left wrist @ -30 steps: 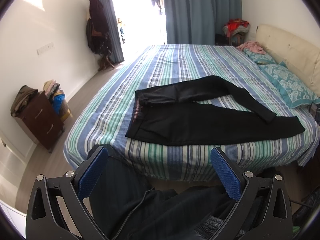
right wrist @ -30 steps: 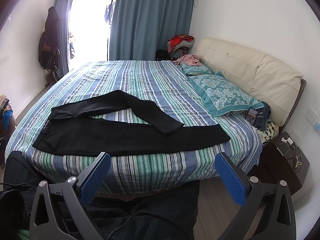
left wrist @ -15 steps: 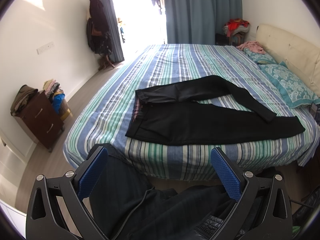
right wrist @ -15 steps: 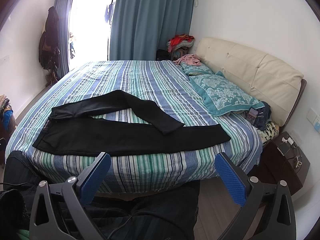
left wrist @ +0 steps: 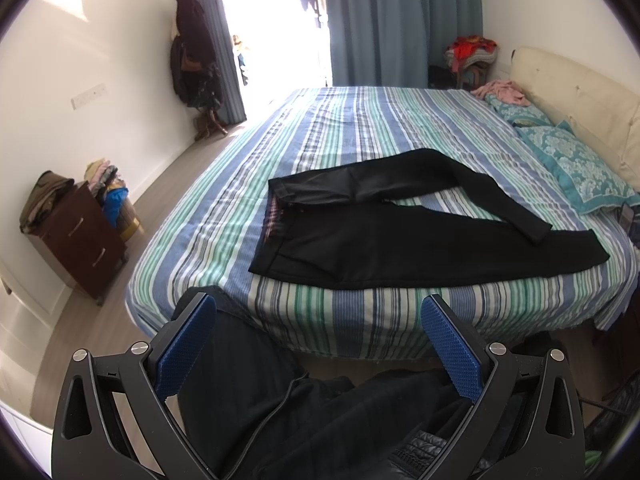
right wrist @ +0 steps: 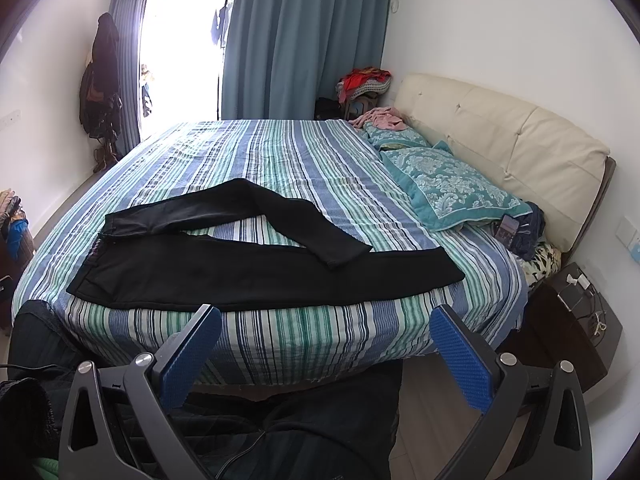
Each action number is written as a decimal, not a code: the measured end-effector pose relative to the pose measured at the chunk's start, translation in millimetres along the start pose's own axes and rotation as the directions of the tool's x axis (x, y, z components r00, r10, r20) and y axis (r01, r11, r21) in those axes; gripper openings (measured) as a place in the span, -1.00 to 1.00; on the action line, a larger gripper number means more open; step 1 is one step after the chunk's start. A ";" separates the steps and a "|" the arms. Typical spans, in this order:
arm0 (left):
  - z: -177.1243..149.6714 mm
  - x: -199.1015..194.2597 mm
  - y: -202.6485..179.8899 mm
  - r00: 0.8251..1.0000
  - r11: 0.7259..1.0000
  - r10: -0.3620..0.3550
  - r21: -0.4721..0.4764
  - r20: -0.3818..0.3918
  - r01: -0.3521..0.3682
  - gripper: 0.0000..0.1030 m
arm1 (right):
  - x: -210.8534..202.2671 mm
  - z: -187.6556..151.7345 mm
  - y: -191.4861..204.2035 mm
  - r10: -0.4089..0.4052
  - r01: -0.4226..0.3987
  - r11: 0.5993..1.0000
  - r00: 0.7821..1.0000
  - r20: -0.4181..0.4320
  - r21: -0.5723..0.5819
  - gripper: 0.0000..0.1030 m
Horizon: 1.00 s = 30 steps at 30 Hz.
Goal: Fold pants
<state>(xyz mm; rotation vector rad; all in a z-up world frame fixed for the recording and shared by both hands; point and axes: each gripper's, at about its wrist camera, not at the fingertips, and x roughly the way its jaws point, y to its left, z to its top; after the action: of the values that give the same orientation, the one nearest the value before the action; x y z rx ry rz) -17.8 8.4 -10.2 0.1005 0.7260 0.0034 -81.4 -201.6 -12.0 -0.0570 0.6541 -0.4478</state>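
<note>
Black pants (left wrist: 400,248) lie spread on the striped bed (left wrist: 360,128), waistband to the left, near leg straight along the front edge, far leg bent over it. They also show in the right wrist view (right wrist: 248,272). My left gripper (left wrist: 318,344) is open and empty, held back from the bed's front edge. My right gripper (right wrist: 326,354) is open and empty, also short of the bed's front edge (right wrist: 300,340).
Teal pillows (right wrist: 452,184) and a cream headboard (right wrist: 500,136) lie at the right. A dark nightstand (right wrist: 572,320) stands at the right, a brown drawer unit (left wrist: 80,236) at the left. A person's dark-clothed legs (left wrist: 320,420) are below the grippers.
</note>
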 end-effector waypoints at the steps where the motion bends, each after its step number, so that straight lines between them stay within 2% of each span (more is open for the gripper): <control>1: -1.5 -0.5 0.0 1.000 1.000 0.000 0.000 -0.001 0.000 0.99 | -0.1 0.5 -0.3 0.000 0.000 1.000 1.000 0.001 0.000 1.00; 18: -0.1 -0.2 -5.5 1.000 0.999 -0.002 0.032 -0.008 0.003 0.99 | 4.3 -0.3 3.8 0.029 -0.029 0.999 1.000 -0.005 -0.020 1.00; 24: 28.9 10.3 -13.6 0.999 0.996 -0.033 0.077 -0.005 0.033 0.99 | 6.8 3.0 2.2 0.054 -0.054 0.998 0.999 -0.003 -0.024 1.00; 30: 61.3 13.4 -29.7 0.997 0.991 -0.065 0.120 0.034 0.061 0.99 | 4.6 13.7 12.7 0.102 -0.096 0.993 0.991 0.084 -0.063 1.00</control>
<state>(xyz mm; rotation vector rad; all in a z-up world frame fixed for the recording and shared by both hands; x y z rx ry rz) 31.9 -26.2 23.8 0.1913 0.6906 -0.1022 -65.0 -193.2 -6.2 -0.0989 0.5811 -0.3284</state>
